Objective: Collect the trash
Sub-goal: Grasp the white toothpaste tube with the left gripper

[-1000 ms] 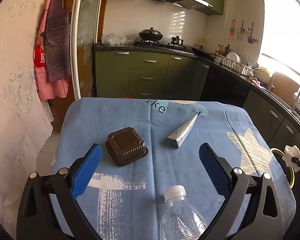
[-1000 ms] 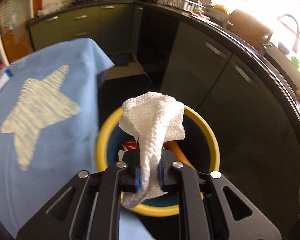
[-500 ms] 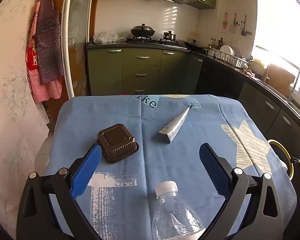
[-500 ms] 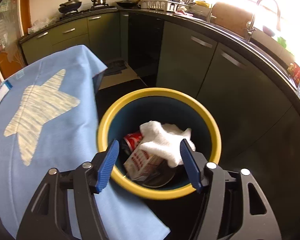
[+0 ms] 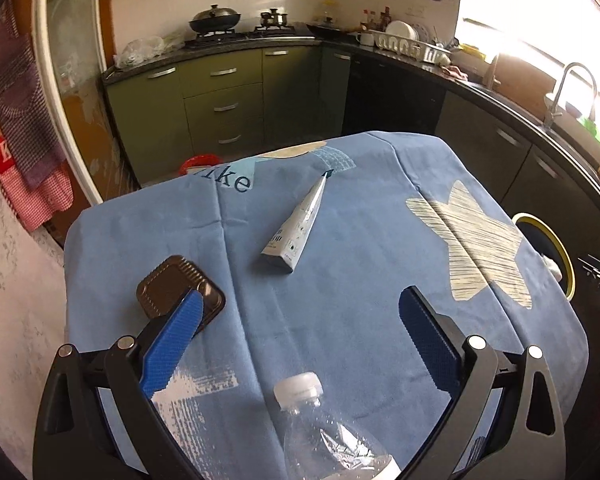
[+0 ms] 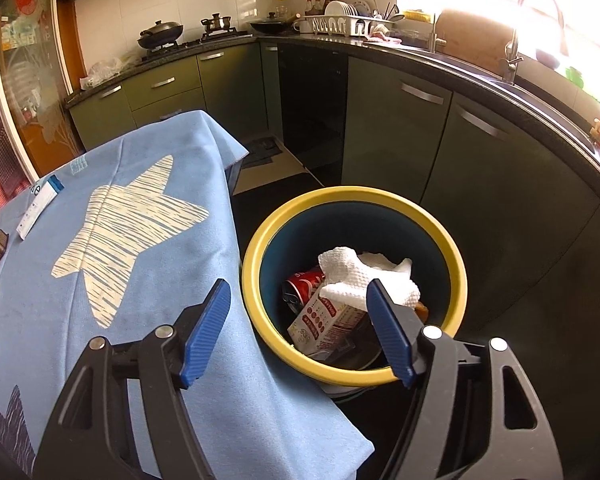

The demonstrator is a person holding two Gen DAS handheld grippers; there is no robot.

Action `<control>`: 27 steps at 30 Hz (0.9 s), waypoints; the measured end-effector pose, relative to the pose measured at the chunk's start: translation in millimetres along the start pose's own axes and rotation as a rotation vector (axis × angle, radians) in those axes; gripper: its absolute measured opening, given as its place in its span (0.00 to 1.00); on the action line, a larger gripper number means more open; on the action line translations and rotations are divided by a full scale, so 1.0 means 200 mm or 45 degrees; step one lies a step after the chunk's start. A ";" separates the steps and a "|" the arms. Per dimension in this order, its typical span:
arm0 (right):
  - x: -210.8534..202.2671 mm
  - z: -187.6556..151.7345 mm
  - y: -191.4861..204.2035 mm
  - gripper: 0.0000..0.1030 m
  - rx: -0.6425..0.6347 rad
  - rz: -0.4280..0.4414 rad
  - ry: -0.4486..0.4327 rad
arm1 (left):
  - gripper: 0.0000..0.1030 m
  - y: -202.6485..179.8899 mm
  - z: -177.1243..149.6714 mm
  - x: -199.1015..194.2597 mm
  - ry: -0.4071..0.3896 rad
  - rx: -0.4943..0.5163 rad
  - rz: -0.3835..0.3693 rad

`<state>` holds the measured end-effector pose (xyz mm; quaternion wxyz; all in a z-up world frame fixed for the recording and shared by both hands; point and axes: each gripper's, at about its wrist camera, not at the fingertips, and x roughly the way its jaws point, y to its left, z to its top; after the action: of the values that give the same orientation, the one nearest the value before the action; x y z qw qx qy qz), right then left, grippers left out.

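My right gripper (image 6: 296,328) is open and empty, above the near rim of the yellow-rimmed trash bin (image 6: 458,256). In the bin lie a white paper towel (image 6: 364,276), a red can (image 6: 302,286) and a carton (image 6: 332,324). My left gripper (image 5: 300,320) is open and empty above the blue tablecloth (image 5: 340,264). Between its fingers stands a clear plastic bottle (image 5: 324,432) with a white cap. A brown plastic tray (image 5: 172,290) lies by the left finger. A white tube (image 5: 300,224) lies farther ahead. The bin also shows in the left wrist view (image 5: 560,248).
Green kitchen cabinets (image 5: 220,100) and a dark counter with a sink (image 6: 512,68) run behind and right of the table. Aprons (image 5: 16,144) hang on the left wall. The bin stands on the floor by the table's right edge.
My right gripper opened and dropped the paper towel into the bin, then pulled back and up. My left gripper shifted left, so its left finger now overlaps the brown tray.
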<state>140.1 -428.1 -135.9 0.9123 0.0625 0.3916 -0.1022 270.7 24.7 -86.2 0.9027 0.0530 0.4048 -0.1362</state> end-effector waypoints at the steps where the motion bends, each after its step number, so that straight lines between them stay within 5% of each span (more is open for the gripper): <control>1: 0.00 0.00 0.00 0.65 0.001 0.002 0.000 | 0.94 -0.01 0.03 0.02 0.019 0.028 -0.013; 8: -0.01 -0.02 -0.04 0.66 0.027 0.009 -0.004 | 0.94 -0.09 0.26 0.38 0.277 0.128 -0.081; 15: -0.02 -0.03 -0.07 0.66 0.044 0.015 0.003 | 0.92 -0.13 0.38 0.65 0.352 0.213 -0.074; 27: -0.04 -0.03 -0.06 0.67 0.038 0.037 -0.013 | 0.38 -0.08 0.43 0.89 0.452 0.194 -0.019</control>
<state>128.2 -437.8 -134.2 0.9147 0.0814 0.3844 -0.0952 441.5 -45.7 -161.6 0.8094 0.1413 0.5466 -0.1616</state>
